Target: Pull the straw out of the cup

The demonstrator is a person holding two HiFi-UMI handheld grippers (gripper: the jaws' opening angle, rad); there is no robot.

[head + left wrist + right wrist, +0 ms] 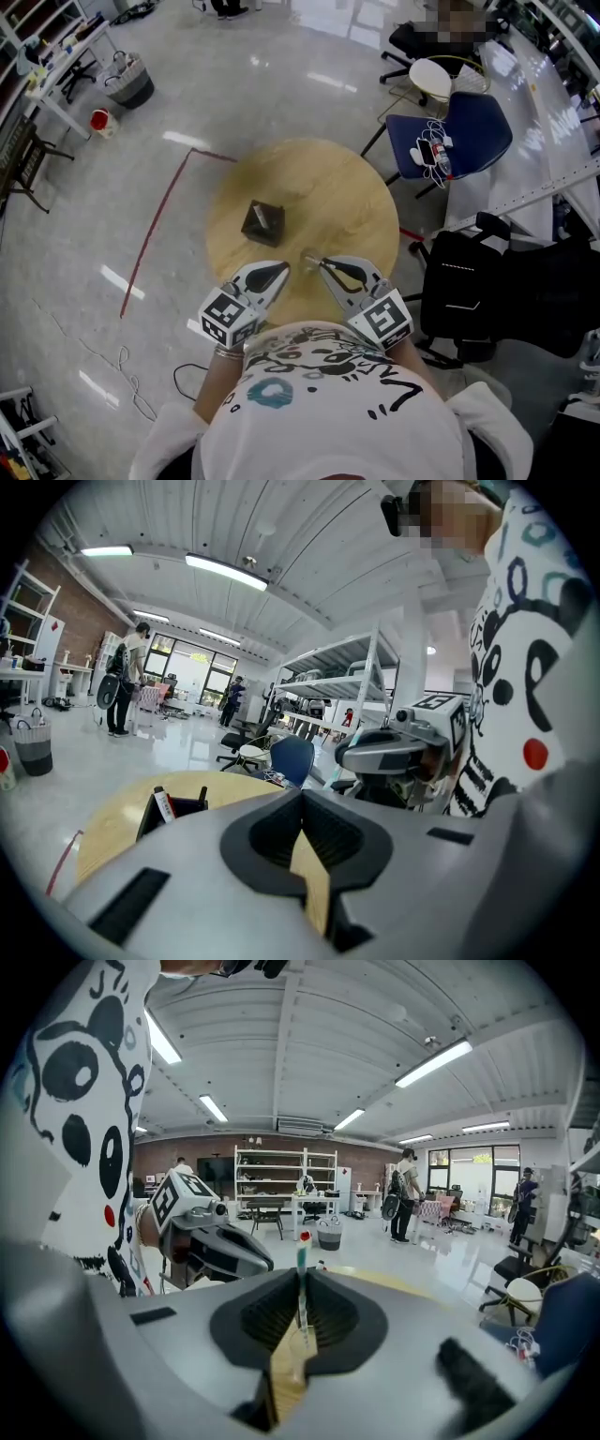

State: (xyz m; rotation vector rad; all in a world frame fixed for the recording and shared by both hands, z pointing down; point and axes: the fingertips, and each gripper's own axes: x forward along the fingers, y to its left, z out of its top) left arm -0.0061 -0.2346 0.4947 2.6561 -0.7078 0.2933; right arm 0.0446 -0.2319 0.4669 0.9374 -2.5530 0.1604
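Note:
A dark square cup (262, 222) stands near the middle of the round wooden table (347, 197); in the left gripper view the cup (173, 810) has a red and white item sticking up at its rim. My right gripper (322, 263) hovers over the table's near edge, shut on a thin clear straw (301, 1279) with a red tip, which stands upright between the jaws. The straw (308, 256) is out of the cup and well apart from it. My left gripper (283, 267) is beside it, shut on nothing (302, 797).
A blue chair (464, 131) with cables and small items stands right of the table, and a black bag (464, 291) sits on the floor at the right. A red tape line (155, 230) runs on the floor at left. A basket (129, 82) and shelving stand far left.

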